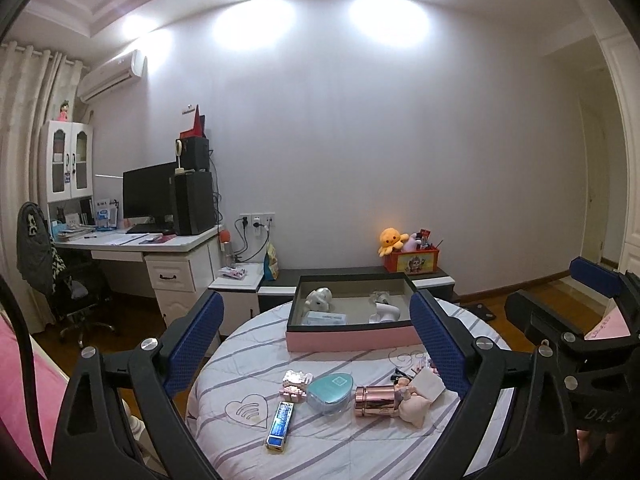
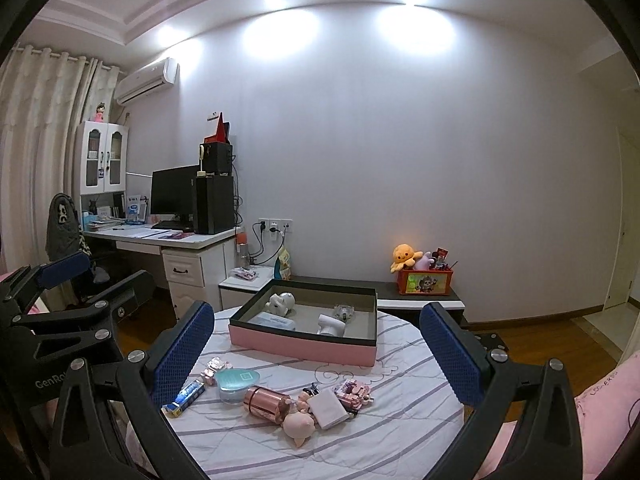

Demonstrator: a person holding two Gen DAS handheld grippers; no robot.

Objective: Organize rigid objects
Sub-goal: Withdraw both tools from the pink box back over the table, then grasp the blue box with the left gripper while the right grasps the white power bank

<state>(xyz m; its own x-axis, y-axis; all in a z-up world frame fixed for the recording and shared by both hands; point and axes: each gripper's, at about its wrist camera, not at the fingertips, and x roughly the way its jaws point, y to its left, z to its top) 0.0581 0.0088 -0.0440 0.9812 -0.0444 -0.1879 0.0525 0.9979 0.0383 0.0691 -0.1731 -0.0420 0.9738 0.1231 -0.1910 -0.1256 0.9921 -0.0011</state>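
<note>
Striped bedding [image 2: 384, 436] shows white block [image 2: 329, 407] clearly from right wrist.

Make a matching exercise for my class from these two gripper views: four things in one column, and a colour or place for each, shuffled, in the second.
Things
1. storage box
2. heart-shaped case
3. metallic canister
4. white figurine

Descriptions
A. teal, on the striped cover
B. rose gold, lying on its side
C. pink outer wall, open top
D. inside the box, near its far left corner

Pairs: 1-C, 2-A, 3-B, 4-D
</note>
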